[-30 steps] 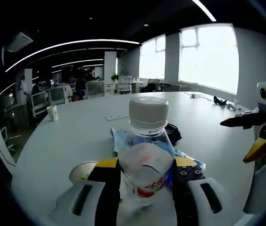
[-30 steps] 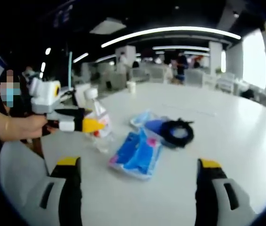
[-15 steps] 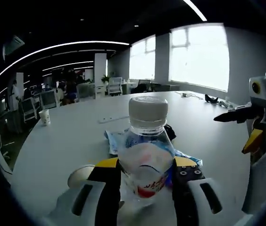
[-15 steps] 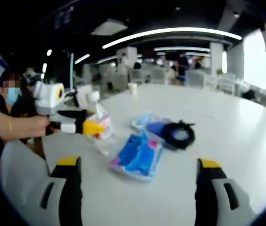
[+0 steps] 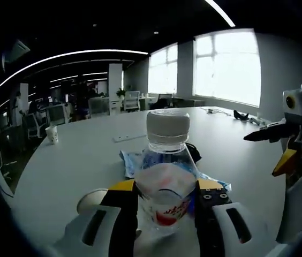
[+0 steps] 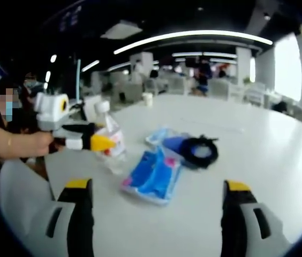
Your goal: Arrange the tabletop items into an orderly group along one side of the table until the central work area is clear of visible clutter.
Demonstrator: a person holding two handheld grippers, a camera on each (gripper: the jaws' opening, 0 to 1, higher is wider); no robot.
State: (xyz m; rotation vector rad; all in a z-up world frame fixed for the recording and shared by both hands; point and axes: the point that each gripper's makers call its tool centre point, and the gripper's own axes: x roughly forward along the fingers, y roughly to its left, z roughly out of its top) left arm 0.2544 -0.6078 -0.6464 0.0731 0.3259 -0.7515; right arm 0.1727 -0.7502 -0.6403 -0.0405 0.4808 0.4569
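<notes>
A clear plastic water bottle (image 5: pixel 164 179) with a white cap and a red label stands between my left gripper's (image 5: pixel 164 188) yellow-tipped jaws, which are shut on it. In the right gripper view the same bottle (image 6: pixel 111 140) is held by the left gripper (image 6: pixel 95 142) at the left, in a person's hand. A blue snack packet (image 6: pixel 152 175) lies flat on the white table (image 6: pixel 258 155), with a black ring-shaped item (image 6: pixel 199 151) and another blue packet (image 6: pixel 161 136) just behind it. My right gripper (image 6: pixel 153 187) is open above the table near the packet, and it appears at the right edge of the left gripper view (image 5: pixel 279 147).
A paper cup (image 6: pixel 149 99) stands farther back on the table, seen too in the left gripper view (image 5: pixel 52 134). A white round lid-like item (image 5: pixel 89 197) lies left of the bottle. A white strip (image 5: pixel 129 137) and dark objects (image 5: pixel 242 114) lie at the far side. Office desks and chairs fill the background.
Both views have shifted only slightly. The left gripper stays closed on the bottle and the right gripper stays open; the items on the table have not moved.
</notes>
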